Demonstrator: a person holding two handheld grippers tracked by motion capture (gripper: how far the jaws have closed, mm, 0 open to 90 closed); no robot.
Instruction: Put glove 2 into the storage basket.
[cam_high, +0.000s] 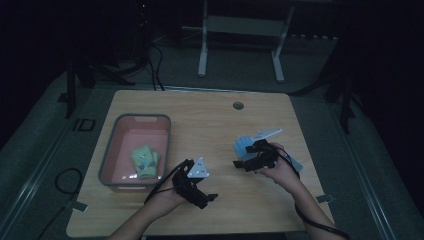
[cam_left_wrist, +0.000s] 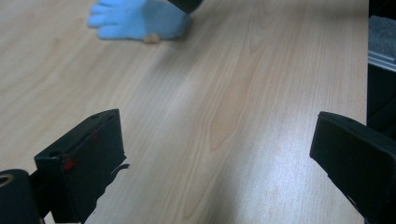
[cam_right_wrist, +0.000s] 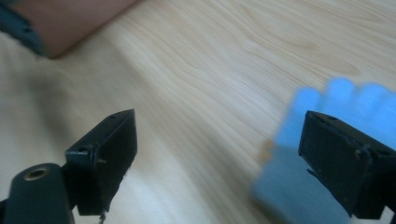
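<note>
Blue glove (cam_high: 245, 145) flat on the surface (cam_high: 210, 120), at about 3 o'clock from centre, fingers toward 10 o'clock, partly under the right claw (cam_high: 250, 159). Also at the top of the left claw view (cam_left_wrist: 135, 21), lying well ahead of that claw. In the right claw view (cam_right_wrist: 327, 140), blurred, at 3–4 o'clock, behind the right-hand jaw.

Right claw: spread wide, nothing pinched, hovering over the glove's wrist end. Left claw (cam_high: 202, 195): spread wide too, empty, at about 6 o'clock, aimed toward the glove.

Progress, as a guess: roughly half done. Green glove (cam_high: 145, 161) already inside the grey bin (cam_high: 107, 150) at 9 o'clock; blue one not yet grabbed. Left to do: close on blue glove, lift, carry across to the bin, drop.

Count:
- gloves: 2 (1 blue out, 1 green in; cannot tell whether the green lump is one glove or a folded pair)
- bins: 1
- claws: 2, both empty
- cable hole (cam_high: 238, 105) in the surface: 1, at 12 o'clock
</note>
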